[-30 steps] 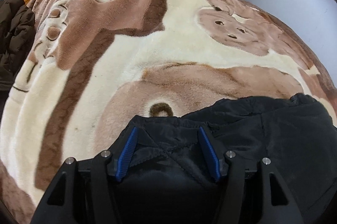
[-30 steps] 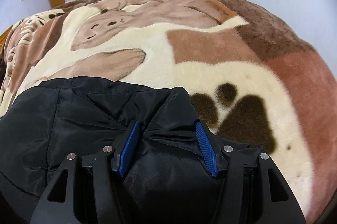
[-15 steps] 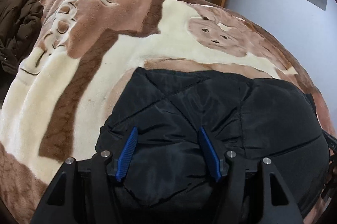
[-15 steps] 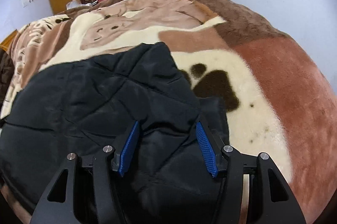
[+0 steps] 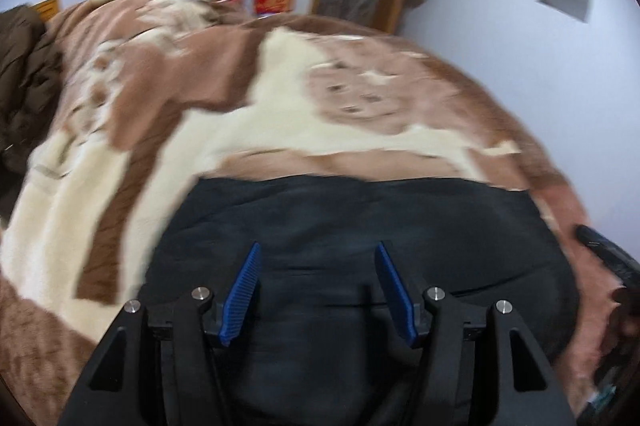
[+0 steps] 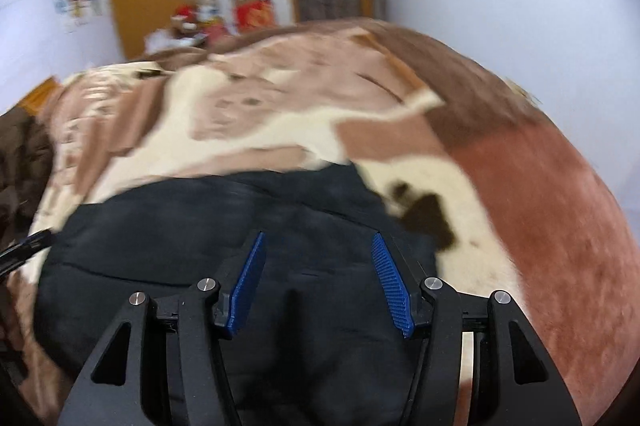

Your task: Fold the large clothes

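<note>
- Black padded jacket (image 5: 360, 226) lies folded at the near edge of a brown-and-cream blanket (image 5: 280, 114);
- left gripper (image 5: 318, 286) and right gripper (image 6: 318, 280) both spread, released, above it.

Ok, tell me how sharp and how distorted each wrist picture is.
Left wrist view: motion blur smears the blanket and the room behind; the left gripper stays crisp, and the black jacket shows soft edges. Right wrist view: the same smear over the blanket and the jacket, with the right gripper sharp. Both views: fisheye bulge bends the bed into a dome, with dark corners.
</note>
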{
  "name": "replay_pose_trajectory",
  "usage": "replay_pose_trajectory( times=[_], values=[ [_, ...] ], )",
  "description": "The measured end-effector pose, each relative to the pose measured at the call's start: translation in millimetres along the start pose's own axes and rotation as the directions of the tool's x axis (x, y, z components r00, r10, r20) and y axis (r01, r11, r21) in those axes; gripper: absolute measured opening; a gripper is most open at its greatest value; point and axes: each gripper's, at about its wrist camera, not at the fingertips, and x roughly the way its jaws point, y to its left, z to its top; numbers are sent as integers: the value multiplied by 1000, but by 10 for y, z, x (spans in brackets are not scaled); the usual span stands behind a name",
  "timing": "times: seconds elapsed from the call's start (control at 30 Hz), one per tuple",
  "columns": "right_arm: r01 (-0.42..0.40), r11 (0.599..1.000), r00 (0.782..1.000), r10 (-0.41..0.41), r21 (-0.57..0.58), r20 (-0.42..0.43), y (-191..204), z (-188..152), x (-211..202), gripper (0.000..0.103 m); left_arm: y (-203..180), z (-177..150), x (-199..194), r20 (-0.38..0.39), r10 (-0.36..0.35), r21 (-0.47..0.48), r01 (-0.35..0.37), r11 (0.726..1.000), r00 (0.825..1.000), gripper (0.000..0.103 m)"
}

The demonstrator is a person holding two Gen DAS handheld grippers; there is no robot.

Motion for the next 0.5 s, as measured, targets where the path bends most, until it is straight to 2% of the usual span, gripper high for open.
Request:
replay_pose_trajectory(
  times=[0.07, 0.1, 0.2, 0.3, 0.5],
  values=[
    [-52, 998, 998, 51, -37, -39, 233, -12, 133, 56, -288, 11, 67, -8, -53, 43, 54, 998, 999, 61],
    [-53, 997, 997, 49, -59, -63, 314, -38, 226, 56, -405, 3, 145, -20, -58, 68, 59, 996, 998, 61],
    [-35, 997, 984, 22, -70, -175, 385, -200, 675, 56, -559, -96, 588, -136, -45, 71, 55, 996, 990, 62],
    [-39, 998, 984, 29, -53, -175, 303, -294, 859, 56, -547, -183, 828, -150, -14, 82, 26, 996, 989, 63],
    [-26, 998, 982, 15, -58, -187, 274, -321, 1022, 56, -586, -200, 995, -168, 27, 102, -10, 995, 985, 63]
  ],
)
